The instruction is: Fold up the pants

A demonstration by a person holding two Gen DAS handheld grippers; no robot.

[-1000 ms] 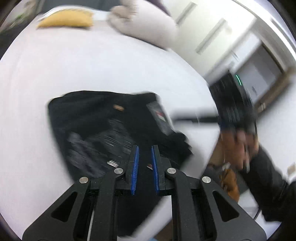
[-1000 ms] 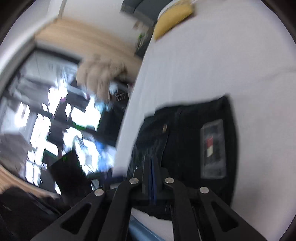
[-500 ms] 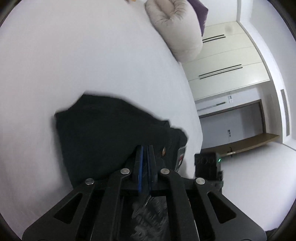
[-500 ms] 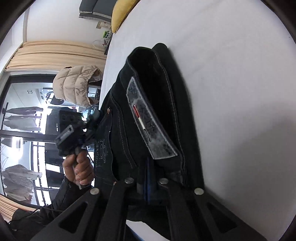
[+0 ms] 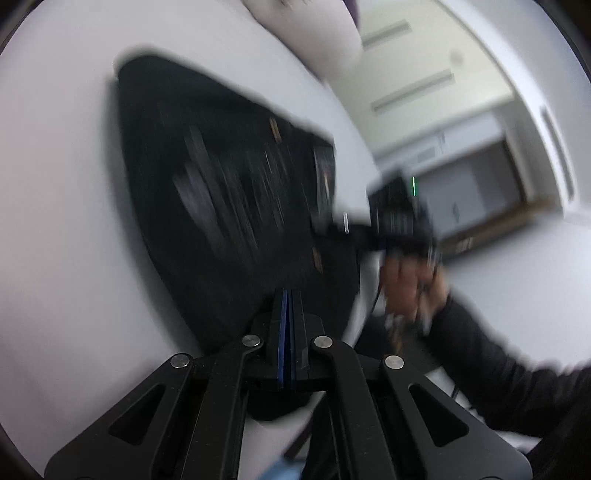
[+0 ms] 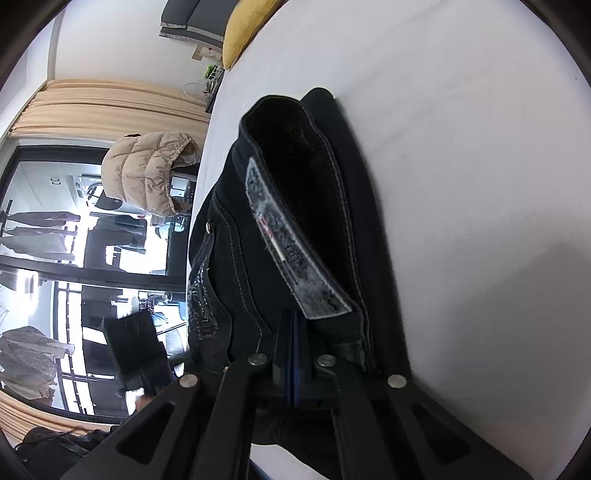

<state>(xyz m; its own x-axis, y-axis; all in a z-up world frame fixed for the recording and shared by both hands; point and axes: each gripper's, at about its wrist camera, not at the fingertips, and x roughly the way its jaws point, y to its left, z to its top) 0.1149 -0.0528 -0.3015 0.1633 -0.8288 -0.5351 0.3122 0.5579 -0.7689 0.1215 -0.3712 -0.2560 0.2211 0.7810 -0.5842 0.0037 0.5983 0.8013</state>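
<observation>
The black pants lie folded on the white bed; the view is blurred. My left gripper is shut on the near edge of the pants. In the right wrist view the pants stand up at the waistband, with a grey label showing inside. My right gripper is shut on the waistband just below that label. The right gripper and the hand holding it also show in the left wrist view, at the pants' right edge.
A pale pillow lies at the far side of the bed. A yellow cushion lies at the bed's far end. A beige puffer jacket hangs by the window beyond the bed edge. White cupboards stand behind.
Both grippers have swung with the pants; the left wrist view now looks down on the flat pants again. The right gripper's hold on the waistband is unchanged.
</observation>
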